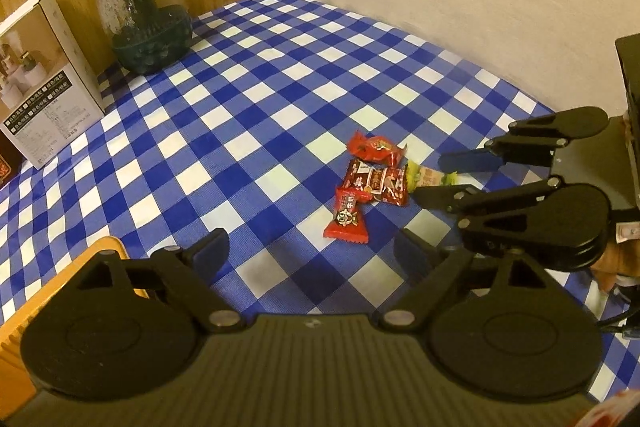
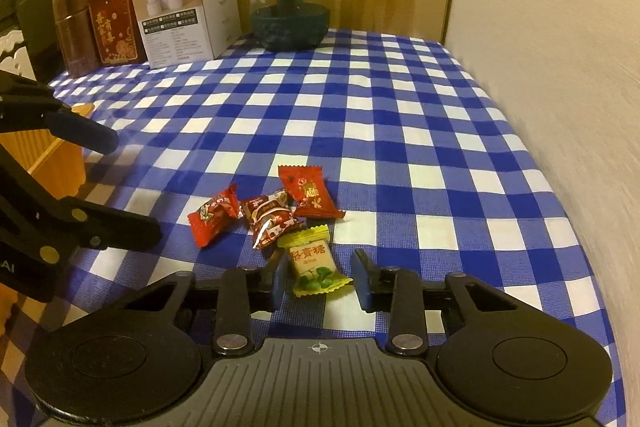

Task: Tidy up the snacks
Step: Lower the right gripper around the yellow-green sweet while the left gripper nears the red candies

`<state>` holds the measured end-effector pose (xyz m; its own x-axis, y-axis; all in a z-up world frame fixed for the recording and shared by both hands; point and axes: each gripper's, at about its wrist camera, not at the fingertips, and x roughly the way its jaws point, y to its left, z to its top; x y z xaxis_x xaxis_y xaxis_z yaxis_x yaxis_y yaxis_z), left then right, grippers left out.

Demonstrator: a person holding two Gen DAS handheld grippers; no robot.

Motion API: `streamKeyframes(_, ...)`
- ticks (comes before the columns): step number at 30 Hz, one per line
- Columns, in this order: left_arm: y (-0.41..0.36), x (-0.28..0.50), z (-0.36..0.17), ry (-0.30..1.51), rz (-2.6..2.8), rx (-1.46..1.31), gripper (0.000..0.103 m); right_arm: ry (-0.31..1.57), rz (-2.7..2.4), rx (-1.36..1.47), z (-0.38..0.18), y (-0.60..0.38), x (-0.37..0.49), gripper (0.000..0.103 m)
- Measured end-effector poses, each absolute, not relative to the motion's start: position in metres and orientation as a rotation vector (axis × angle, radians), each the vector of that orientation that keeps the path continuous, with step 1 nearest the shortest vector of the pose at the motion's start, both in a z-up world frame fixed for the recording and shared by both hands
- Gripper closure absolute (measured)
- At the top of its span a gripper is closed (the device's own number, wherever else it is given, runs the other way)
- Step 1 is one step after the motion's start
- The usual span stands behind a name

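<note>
In the left wrist view the left gripper (image 1: 308, 251) has its fingers spread wide over the checked worktop (image 1: 256, 75), gripping nothing; three red candies (image 1: 370, 183) lie just ahead. In the right wrist view the right gripper (image 2: 320, 277) has its fingers narrowed around a yellow candy (image 2: 314, 261) with Chinese print; contact is unclear.

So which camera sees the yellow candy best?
The right wrist view: the yellow candy lies whole between the right gripper fingers. In the left wrist view that gripper hides most of it.
</note>
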<state>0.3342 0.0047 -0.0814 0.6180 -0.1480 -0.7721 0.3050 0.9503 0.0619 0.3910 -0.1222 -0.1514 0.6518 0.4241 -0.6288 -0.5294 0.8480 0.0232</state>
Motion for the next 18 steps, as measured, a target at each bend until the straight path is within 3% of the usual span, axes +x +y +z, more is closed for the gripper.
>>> streamKeyframes(5,0.006,0.338,-0.083,0.874,-0.262,0.174,0.015,0.664,0.547,-0.172,-0.152,-0.122,0.39,0.073)
streamKeyframes(18,-0.006,0.348,-0.093,0.886,-0.297,0.192,0.015,0.674,0.515,-0.159,-0.149,-0.126,0.389,0.075)
